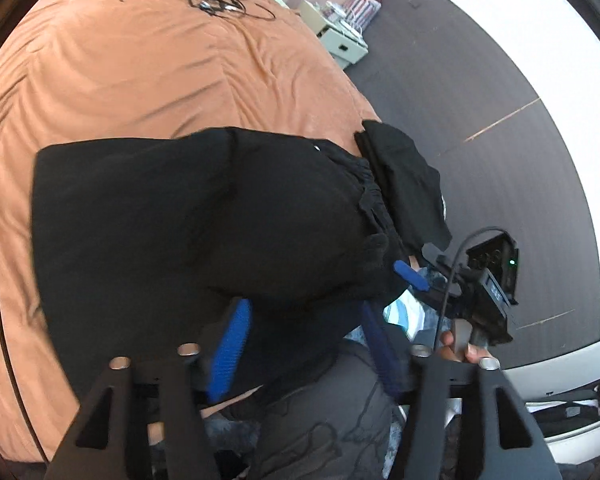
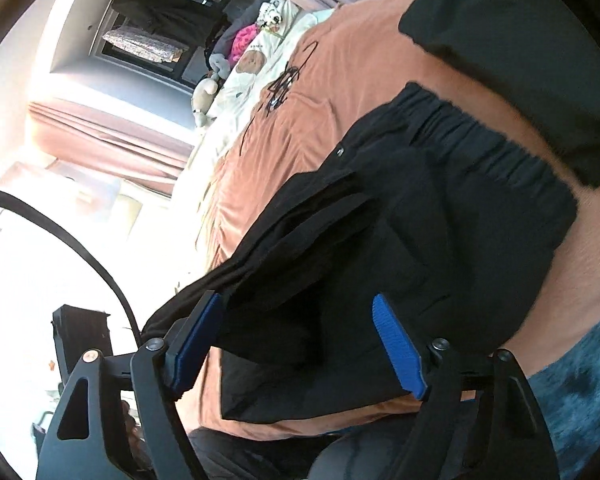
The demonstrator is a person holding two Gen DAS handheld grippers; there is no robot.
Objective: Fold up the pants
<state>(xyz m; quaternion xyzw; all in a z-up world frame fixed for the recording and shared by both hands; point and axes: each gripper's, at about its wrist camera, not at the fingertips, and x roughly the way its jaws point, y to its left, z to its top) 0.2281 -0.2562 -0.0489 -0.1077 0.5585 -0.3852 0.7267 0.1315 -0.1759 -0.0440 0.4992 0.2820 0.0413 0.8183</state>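
Pants: black pants (image 1: 204, 216) lie bunched on the near edge of the bed, partly doubled over; the gathered elastic waistband (image 2: 488, 148) faces the bed's right side, and a small pale button or rivet (image 2: 339, 152) sits just below it.
Bed: covered by a rust-orange bedspread (image 1: 140, 64), wrinkled, with a black line drawing (image 1: 212, 0) near its far end; white pillows and soft toys (image 2: 256, 52) lie beyond that.
Second garment: another folded black piece (image 1: 408, 184) rests at the bed's right edge, just beside the waistband and touching it in the left wrist view.
Left gripper: left gripper (image 1: 306, 340) sits low over the near hem of the pants, its blue-padded fingers (image 1: 230, 354) spread wide, with black cloth lying between them but not pinched; released.
Right gripper: right gripper (image 2: 300, 340) points along the pants from the near side, its blue pads (image 2: 398, 354) well apart with folds of cloth between them; released, nothing clamped. From the left wrist view it (image 1: 410, 276) shows at the waistband corner, with the person's hand (image 1: 466, 350) on its handle.
Floor: dark grey floor (image 1: 500, 92) to the right of the bed, with a small pale cabinet (image 1: 342, 36) at the far wall.
Room: open wardrobe (image 2: 160, 20) with hanging clothes, pink curtains (image 2: 100, 136).
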